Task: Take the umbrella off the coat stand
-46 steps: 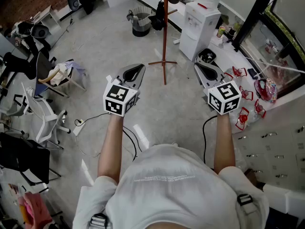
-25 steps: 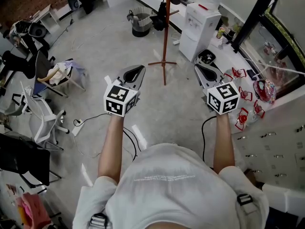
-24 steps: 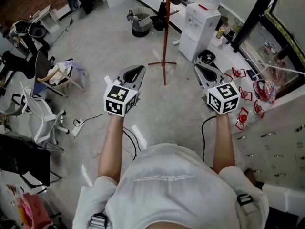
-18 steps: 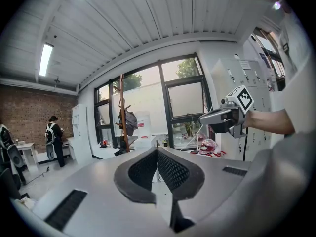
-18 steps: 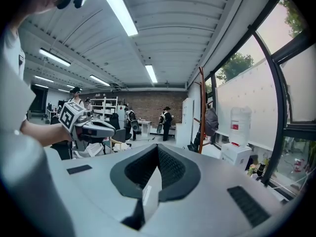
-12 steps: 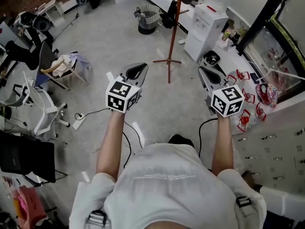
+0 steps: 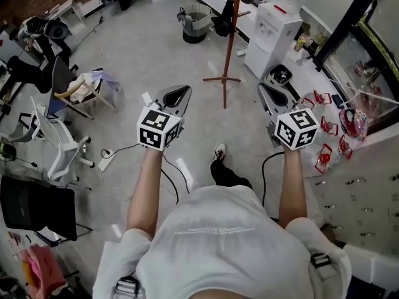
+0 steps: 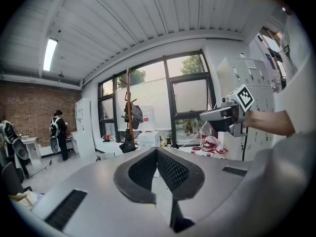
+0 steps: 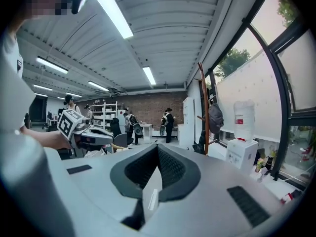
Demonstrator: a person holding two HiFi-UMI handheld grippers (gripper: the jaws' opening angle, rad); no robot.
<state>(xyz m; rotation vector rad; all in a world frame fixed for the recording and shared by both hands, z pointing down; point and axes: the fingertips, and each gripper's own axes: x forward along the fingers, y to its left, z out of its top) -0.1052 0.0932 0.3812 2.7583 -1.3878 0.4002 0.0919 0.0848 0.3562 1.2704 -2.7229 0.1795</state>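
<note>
My left claw [image 7: 176, 94] and right claw [image 7: 269, 93] are both pressed together and pinch nothing, held out side by side above the floor. Ahead, well apart from both, stands the coat stand [image 7: 232, 42]. The umbrella [image 7: 223, 18] hangs dark and folded against its pole, near the water dispenser [image 7: 274, 27].
</note>
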